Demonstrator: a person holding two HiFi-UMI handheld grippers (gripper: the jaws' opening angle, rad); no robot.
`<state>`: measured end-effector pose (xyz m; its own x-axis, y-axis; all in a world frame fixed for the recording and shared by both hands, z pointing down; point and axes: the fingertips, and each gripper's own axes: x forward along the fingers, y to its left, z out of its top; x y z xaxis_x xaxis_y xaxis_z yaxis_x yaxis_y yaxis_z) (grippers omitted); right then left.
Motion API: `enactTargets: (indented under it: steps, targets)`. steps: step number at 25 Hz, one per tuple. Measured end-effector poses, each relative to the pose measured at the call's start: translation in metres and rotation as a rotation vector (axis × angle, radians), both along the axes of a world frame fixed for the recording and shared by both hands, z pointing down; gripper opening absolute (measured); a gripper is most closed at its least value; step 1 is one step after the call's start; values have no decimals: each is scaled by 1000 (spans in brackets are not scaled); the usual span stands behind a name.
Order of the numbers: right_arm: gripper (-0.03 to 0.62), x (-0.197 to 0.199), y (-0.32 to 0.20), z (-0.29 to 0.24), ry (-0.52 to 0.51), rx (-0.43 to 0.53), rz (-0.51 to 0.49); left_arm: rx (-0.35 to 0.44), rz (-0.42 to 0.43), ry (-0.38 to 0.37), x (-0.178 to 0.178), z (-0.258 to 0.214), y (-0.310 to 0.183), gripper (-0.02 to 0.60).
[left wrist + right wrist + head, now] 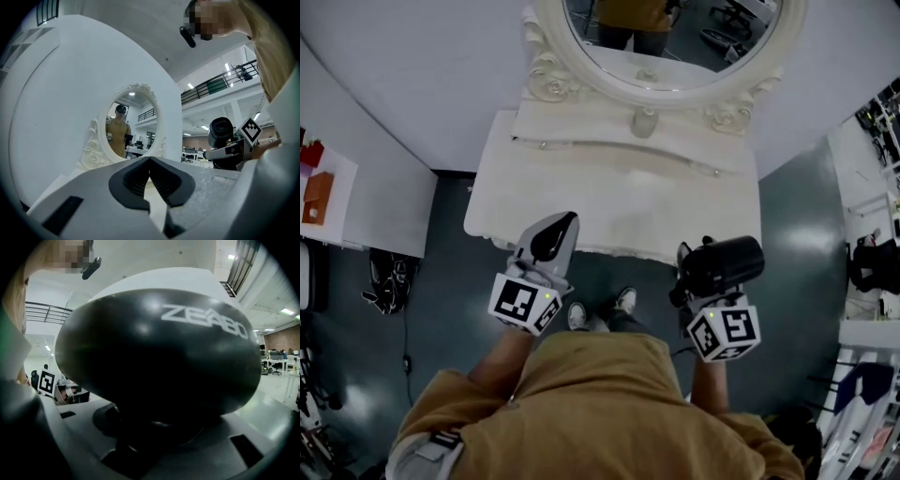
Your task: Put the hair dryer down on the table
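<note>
At left, the left gripper (559,229) hangs with its jaws closed on nothing; ahead stands one white table (619,211) bearing one mirror (675,37); at right, the right gripper (694,277) clamps the one black dryer (729,261), airborne by the table's front edge.

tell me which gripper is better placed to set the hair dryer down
Right: the right gripper holds the hair dryer by the table's front edge; the left gripper is shut and empty.
</note>
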<state>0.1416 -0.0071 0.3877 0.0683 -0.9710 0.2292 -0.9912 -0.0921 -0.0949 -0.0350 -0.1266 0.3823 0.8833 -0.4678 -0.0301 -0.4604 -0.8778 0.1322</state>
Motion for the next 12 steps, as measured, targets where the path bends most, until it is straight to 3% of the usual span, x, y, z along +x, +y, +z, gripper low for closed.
enactTargets:
  steps: [8,12]
  targets:
    - [195,63,-28,8,-48,8,-40,77,-69,-10,47,-28,-16,3]
    - [195,74,-45,17,-60,-12,-82,76,-113,-24,54,-27,-23,3]
